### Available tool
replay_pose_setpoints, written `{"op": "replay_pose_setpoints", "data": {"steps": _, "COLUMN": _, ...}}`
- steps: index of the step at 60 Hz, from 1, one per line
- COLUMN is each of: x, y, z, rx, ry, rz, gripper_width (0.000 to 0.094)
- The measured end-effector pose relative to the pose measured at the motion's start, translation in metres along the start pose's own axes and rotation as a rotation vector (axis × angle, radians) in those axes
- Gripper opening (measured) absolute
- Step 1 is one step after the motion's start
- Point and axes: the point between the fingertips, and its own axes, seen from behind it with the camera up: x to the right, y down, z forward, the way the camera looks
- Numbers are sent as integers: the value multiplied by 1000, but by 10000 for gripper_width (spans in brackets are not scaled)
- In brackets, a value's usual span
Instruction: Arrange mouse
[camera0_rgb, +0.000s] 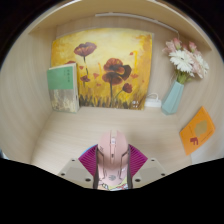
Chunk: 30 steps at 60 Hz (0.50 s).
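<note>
Backdrop: against the wall I saw a poppy painting (103, 68), a green book (63, 86) leaning beside it, and a teal vase (174, 97) of daisies.
Desk: pale wood desk (60, 140), with an orange card (197, 128) lying off to one side.
Mouse: the white mouse (112, 158) sat between my claw's fingers.
Claw: my claw (112, 162) pinched the mouse, both magenta pads (89, 160) pressed to its sides.
</note>
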Motion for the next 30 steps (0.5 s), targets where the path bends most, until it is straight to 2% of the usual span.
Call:
{"op": "replay_pose_setpoints", "data": {"steps": 8, "x": -6, "y": 63, "z": 28, "rx": -103, "ry": -26, "rz": 25, "gripper_width": 389}}
{"op": "replay_pose_setpoints", "data": {"steps": 16, "x": -14, "y": 98, "z": 41, "rx": -163, "ry": -37, "rz": 51, "gripper_width": 388}}
{"op": "replay_pose_setpoints", "data": {"steps": 24, "x": -14, "y": 108, "z": 45, "rx": -170, "ry": -18, "rz": 44, "gripper_width": 389}}
{"op": "replay_pose_setpoints", "data": {"steps": 30, "x": -14, "y": 106, "z": 46, "rx": -150, "ry": -10, "rz": 74, "gripper_width": 473}}
